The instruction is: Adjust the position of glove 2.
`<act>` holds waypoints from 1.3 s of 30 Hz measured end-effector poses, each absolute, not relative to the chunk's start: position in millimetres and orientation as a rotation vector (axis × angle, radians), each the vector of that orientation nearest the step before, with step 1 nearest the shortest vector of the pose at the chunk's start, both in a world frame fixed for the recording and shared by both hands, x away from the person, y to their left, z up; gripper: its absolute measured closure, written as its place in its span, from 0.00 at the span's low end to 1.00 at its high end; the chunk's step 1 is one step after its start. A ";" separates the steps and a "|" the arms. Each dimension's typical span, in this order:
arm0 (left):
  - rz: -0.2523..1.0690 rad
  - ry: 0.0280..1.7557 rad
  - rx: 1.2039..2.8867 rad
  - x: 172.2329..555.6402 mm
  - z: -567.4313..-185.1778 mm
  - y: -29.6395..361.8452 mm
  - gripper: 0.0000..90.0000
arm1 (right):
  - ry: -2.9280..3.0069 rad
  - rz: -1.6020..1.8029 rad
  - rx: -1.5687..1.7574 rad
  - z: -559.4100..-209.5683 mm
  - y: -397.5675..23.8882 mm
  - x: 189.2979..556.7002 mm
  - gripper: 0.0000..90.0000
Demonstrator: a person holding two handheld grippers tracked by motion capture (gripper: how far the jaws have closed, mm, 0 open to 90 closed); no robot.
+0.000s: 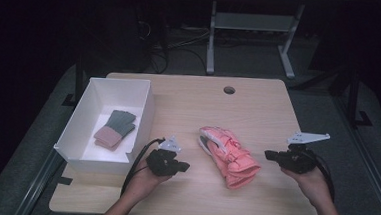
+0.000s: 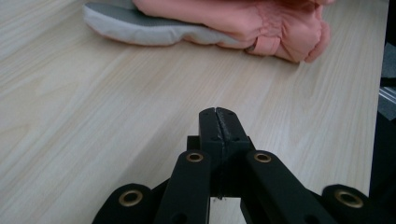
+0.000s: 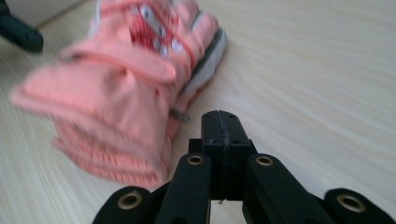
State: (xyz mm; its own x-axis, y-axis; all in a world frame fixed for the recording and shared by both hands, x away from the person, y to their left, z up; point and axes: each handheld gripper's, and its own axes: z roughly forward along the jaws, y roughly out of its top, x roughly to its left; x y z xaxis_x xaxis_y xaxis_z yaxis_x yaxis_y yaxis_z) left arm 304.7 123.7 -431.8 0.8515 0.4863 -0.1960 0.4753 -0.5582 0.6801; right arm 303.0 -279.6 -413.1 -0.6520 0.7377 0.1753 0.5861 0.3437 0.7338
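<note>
Salmon-pink gloves are lying stacked on the wooden desk, between the two grippers and touching neither. The left gripper is resting low on the desk with its fingers clenched together on nothing; the gloves are sitting well ahead of those fingers, grey-white palm side facing them. The right gripper is hovering with its fingers likewise pressed shut and empty, the gloves lying just ahead and to the left of them. Beyond the left gripper, a white box is holding a grey-green and pink pair of gloves.
</note>
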 end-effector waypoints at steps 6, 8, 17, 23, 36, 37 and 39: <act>0.015 0.688 2.254 318.6 -430.6 103.9 1.00 | 2.497 1.145 1.201 -432.7 -276.3 302.6 1.00; 0.014 0.682 2.262 324.9 -431.3 95.8 1.00 | 2.520 1.132 1.196 -436.3 -272.9 303.8 1.00; -0.024 0.686 2.266 346.5 -441.0 58.9 1.00 | 2.620 1.096 1.132 -449.3 -254.8 306.5 1.00; -0.045 0.692 2.261 352.2 -447.3 54.4 1.00 | 2.671 1.103 1.085 -452.6 -246.8 304.0 1.00; -0.083 0.642 2.304 359.4 -456.1 63.9 1.00 | 2.772 1.174 0.944 -451.9 -210.3 293.4 1.00; -0.084 0.642 2.308 360.5 -456.2 65.0 1.00 | 2.781 1.174 0.944 -451.7 -207.1 292.4 1.00; -0.077 0.654 2.308 362.9 -456.3 68.9 1.00 | 2.789 1.177 0.931 -451.7 -201.3 291.0 1.00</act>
State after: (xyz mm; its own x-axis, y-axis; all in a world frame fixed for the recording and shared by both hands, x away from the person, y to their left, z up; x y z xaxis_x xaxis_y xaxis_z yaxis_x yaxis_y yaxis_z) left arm 362.9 68.9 -456.3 0.8693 0.4334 -0.2378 0.4769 -0.6087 0.6340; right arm 291.0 -201.3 -451.7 -0.8267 0.5086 0.2406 0.5273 0.5509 0.6469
